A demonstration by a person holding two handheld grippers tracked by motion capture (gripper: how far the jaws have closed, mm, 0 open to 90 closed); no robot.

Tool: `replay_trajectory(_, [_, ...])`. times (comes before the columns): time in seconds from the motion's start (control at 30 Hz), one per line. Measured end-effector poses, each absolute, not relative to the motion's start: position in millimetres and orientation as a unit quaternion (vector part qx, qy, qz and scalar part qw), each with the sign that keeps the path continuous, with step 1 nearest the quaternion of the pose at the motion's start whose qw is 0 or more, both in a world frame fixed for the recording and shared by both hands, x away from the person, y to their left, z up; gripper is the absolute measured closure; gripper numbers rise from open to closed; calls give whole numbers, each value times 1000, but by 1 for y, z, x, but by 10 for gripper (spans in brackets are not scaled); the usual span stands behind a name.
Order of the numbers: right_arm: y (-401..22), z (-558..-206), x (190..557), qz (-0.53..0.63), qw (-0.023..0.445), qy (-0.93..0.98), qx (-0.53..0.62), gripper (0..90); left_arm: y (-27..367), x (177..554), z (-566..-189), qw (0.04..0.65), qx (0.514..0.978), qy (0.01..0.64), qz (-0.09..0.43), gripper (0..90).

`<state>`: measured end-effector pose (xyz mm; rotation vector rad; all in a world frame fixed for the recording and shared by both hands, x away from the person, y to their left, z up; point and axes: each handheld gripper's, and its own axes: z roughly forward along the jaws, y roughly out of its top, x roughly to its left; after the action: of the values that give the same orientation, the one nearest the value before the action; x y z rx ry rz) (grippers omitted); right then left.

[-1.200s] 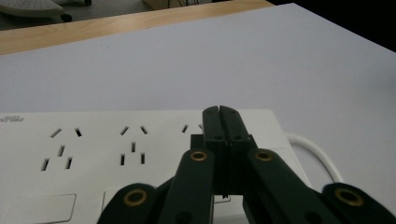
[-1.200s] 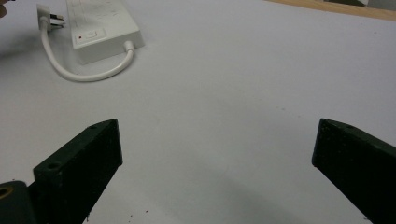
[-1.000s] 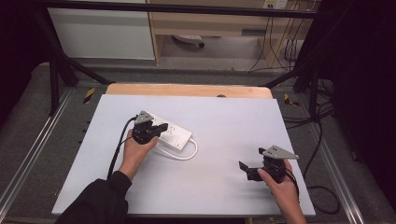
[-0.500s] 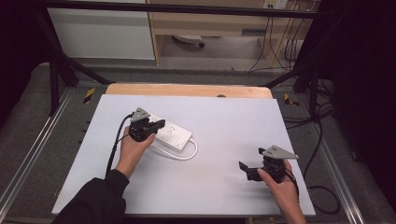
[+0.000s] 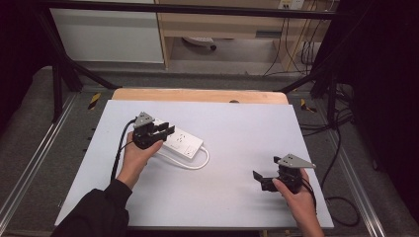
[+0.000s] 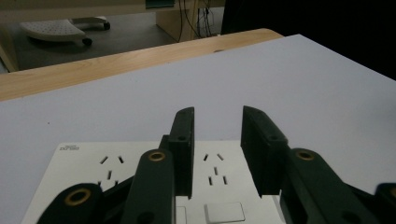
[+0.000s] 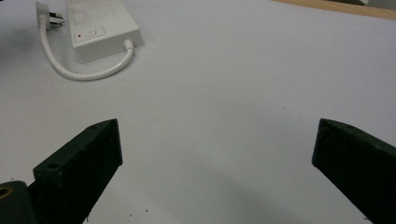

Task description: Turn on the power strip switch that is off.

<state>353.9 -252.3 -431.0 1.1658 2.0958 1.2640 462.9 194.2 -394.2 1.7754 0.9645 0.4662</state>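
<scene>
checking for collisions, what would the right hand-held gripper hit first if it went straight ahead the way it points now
Probably nothing soon: the right hand-held gripper points across bare table. The power strip and its cord lie off to one side of that line, though depth is hard to judge.

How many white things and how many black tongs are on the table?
White power strip: 1
White cord with plug: 1
Black tongs: 2, the left tongs and the right tongs
Total: 4
</scene>
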Motion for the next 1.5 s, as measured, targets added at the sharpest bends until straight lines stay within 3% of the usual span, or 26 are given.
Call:
replay_trajectory(0.33, [-252, -431, 354, 455, 214, 755, 421, 22, 200, 462, -387, 511, 732, 409, 188, 402])
replay_trajectory(0.53, [-252, -431, 354, 455, 214, 755, 420, 22, 201, 460, -382, 515, 726, 415, 189, 218])
replay_trajectory(0.7, [-252, -431, 354, 455, 214, 756, 419, 22, 206, 458, -377, 519, 722, 417, 191, 129])
replay_trajectory(1.0, [-252, -431, 354, 454, 214, 755, 421, 22, 216, 452, -367, 520, 722, 412, 196, 81])
replay_trajectory(1.5, [-252, -431, 354, 454, 213, 756, 421, 22, 228, 437, -353, 519, 724, 407, 204, 80])
